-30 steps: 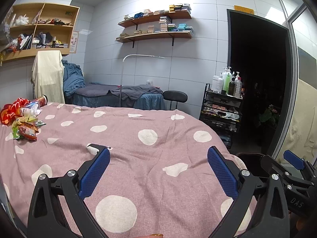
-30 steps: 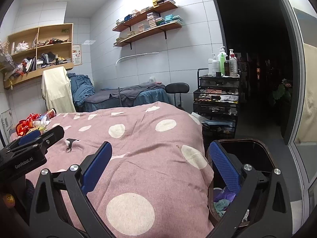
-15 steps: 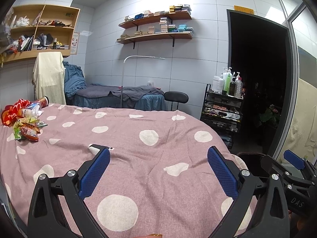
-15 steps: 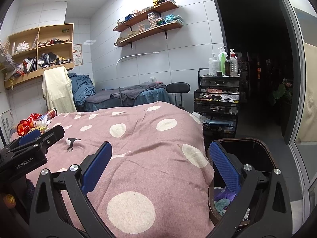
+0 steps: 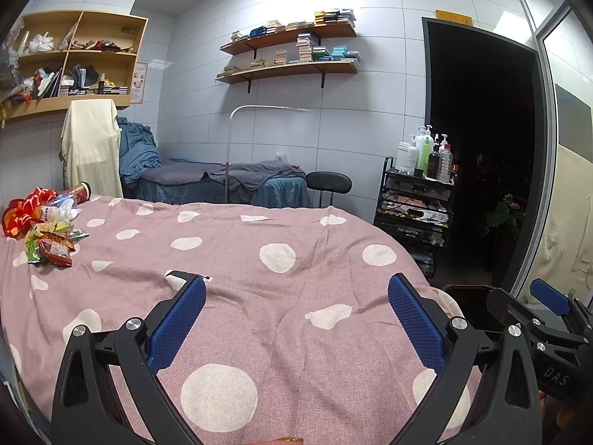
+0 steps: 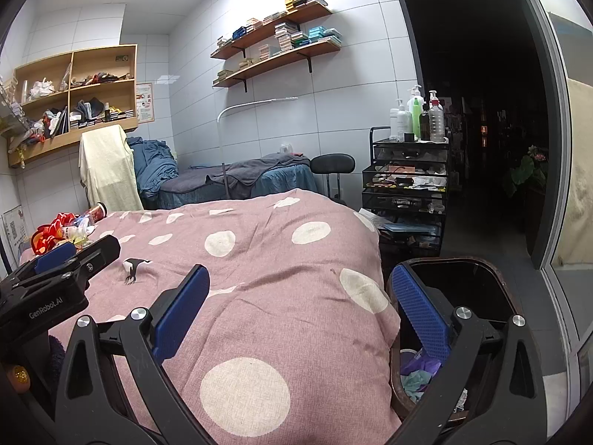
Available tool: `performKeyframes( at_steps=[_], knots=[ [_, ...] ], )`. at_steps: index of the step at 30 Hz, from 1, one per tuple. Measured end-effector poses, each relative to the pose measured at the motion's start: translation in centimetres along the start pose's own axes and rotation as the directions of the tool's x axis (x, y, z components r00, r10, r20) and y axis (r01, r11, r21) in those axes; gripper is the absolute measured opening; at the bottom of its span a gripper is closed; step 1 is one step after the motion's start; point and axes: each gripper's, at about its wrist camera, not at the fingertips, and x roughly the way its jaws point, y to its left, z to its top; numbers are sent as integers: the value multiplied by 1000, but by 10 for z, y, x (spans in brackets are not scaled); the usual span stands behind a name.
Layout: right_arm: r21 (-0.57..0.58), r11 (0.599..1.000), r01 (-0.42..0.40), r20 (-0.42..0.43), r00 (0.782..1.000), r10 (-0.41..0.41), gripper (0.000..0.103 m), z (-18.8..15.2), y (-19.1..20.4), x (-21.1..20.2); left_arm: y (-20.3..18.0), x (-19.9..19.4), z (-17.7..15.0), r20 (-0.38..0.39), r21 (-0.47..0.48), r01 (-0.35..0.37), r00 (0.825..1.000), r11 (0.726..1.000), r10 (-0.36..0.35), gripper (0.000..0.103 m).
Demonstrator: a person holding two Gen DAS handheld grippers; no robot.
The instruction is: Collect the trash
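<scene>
A heap of trash (image 5: pixel 44 222), with red and green wrappers, a plastic bottle and a can, lies at the far left of the pink polka-dot bed cover (image 5: pixel 278 296). It also shows in the right wrist view (image 6: pixel 66 230). My left gripper (image 5: pixel 296 319) is open and empty above the cover, well right of the heap. My right gripper (image 6: pixel 300 307) is open and empty at the bed's right edge, over a dark trash bin (image 6: pixel 481 296) that holds some crumpled waste (image 6: pixel 418 371).
A black wire cart (image 6: pixel 407 193) with bottles stands past the bin beside a dark doorway. A black stool (image 5: pixel 328 183) and a blue massage bed (image 5: pixel 222 181) stand behind the bed. Wall shelves hang above.
The left gripper's view has shifted slightly, so the trash heap sits a little higher and further left. The right gripper has barely moved. Both jaws stay open.
</scene>
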Motion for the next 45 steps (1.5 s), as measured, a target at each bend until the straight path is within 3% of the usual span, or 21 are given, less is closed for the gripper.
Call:
performKeyframes(
  at_steps=[45],
  knots=[
    [23,1000,13,-10,1000,-13,98,-1,2,3,-7,-1,2,3,13,9,1000,1000,-9,98]
  ],
)
